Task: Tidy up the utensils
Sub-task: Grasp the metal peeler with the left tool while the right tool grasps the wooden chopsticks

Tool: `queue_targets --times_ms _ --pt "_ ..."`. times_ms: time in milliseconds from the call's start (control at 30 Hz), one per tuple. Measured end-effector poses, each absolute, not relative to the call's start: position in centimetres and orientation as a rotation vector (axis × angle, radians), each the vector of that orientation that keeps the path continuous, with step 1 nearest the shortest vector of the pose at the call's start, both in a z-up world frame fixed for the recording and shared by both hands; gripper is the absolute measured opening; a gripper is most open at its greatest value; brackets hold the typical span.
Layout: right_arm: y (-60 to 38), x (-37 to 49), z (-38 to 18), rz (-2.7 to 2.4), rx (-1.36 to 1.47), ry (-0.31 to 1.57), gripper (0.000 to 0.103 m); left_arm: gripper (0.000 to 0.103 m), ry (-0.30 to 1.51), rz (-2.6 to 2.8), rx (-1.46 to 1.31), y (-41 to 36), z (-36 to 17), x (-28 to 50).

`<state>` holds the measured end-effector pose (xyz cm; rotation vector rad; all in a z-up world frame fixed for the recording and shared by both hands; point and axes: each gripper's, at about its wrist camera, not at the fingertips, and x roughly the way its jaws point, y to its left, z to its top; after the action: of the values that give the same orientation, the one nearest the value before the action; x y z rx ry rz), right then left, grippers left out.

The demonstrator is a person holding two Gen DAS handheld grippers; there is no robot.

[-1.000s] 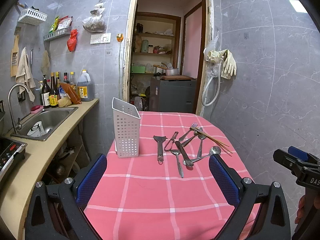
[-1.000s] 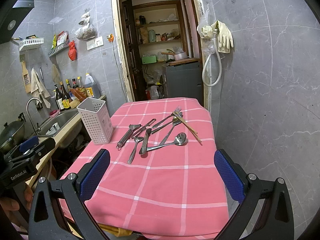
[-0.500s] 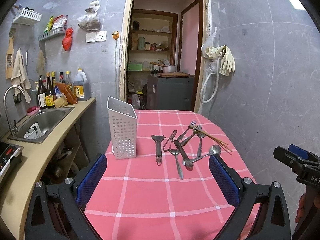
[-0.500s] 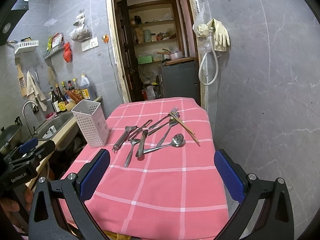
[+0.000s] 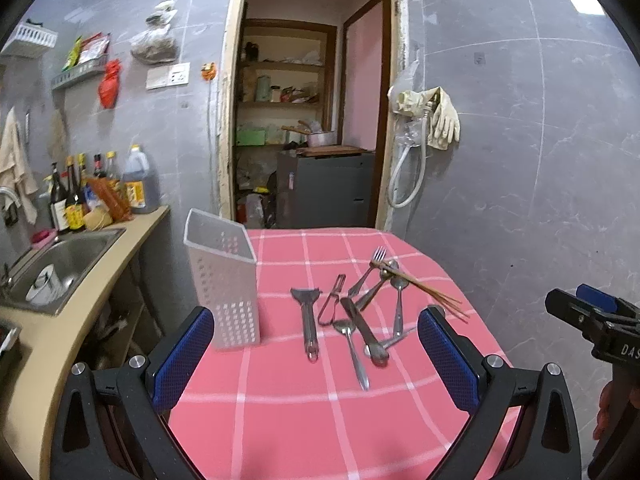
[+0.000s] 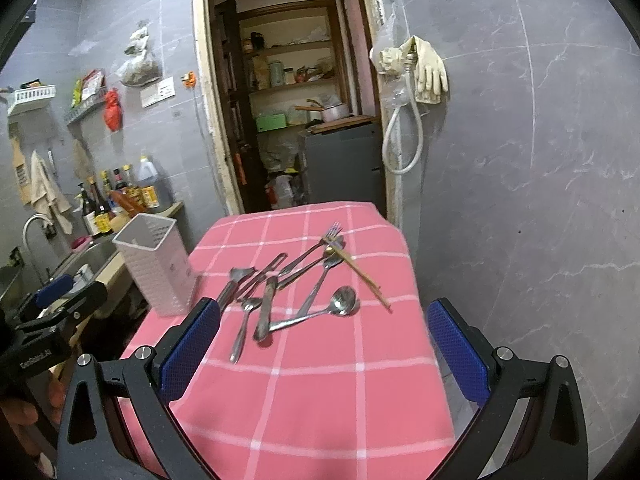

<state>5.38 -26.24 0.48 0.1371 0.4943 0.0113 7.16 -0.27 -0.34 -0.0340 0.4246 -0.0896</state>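
Note:
A white perforated utensil holder [image 5: 226,286] [image 6: 154,264] stands upright at the left side of the pink checked table [image 5: 280,420] [image 6: 312,400]. Right of it lies a loose pile of steel utensils: a peeler [image 5: 307,320], spoons [image 5: 352,344] [image 6: 340,304], a knife [image 6: 264,308], forks [image 5: 370,270] [image 6: 320,242] and wooden chopsticks [image 5: 424,288] [image 6: 366,276]. My left gripper [image 5: 316,360] is open, above the table's near half, short of the pile. My right gripper [image 6: 320,348] is open too, with nothing between its blue pads.
A counter with a steel sink [image 5: 60,256] and several bottles [image 5: 80,196] runs along the left. A tiled wall [image 5: 520,160] closes the right side, with gloves and a hose [image 6: 416,80] hanging. An open doorway [image 5: 304,128] lies beyond the table.
Both grippers have moved forward toward the table and the views have swung slightly right; the utensils and holder look larger. Nothing on the table has moved.

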Motion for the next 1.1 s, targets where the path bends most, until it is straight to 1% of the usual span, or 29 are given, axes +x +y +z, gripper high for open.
queue_targets --times_ms 467,733,1100 --pt "-26.2 11.4 1.7 -0.053 0.137 0.453 0.102 0.103 0.393 -0.218 -0.023 0.2 -0.1 14.6" --pt "-28.3 15.6 2.1 -0.025 0.121 0.465 0.102 0.103 0.441 -0.248 -0.047 -1.2 -1.0 18.4" --pt "-31.4 25.4 -0.4 0.127 0.092 0.529 0.102 0.103 0.501 -0.156 -0.062 -4.5 -2.8 23.5"
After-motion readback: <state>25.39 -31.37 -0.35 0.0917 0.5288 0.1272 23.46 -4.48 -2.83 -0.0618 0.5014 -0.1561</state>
